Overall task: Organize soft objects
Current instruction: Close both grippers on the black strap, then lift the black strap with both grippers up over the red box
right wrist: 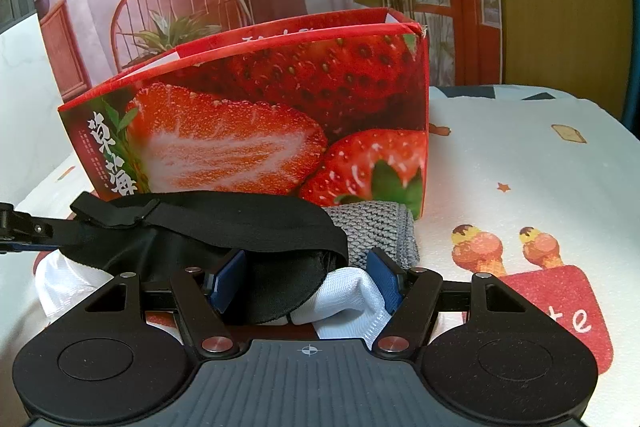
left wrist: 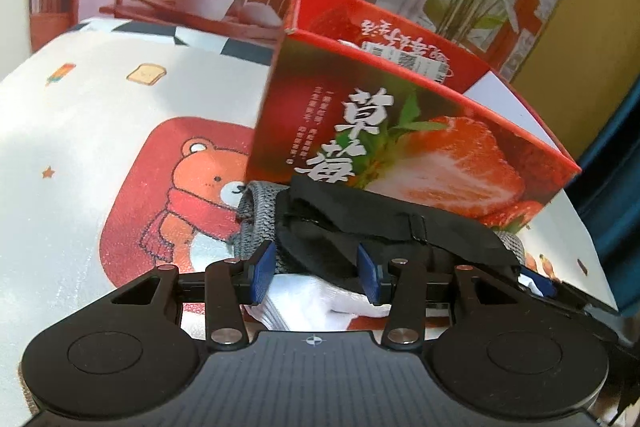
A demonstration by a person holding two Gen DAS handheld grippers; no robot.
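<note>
Two grippers at soft pile before strawberry box (right wrist: 256,107): left gripper (left wrist: 318,269) clamps black eye mask (left wrist: 360,227); right gripper (right wrist: 306,281) clamps mask and white cloth (right wrist: 344,301).

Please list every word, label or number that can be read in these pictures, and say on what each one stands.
"草莓", large white characters, on the strawberry box.
"te", white letters, end of a cut-off word, on the tablecloth.
Upside-down white characters and the white barcode label inside the box: too blurred to read.
Small columns of print beside "草莓": too small.
</note>
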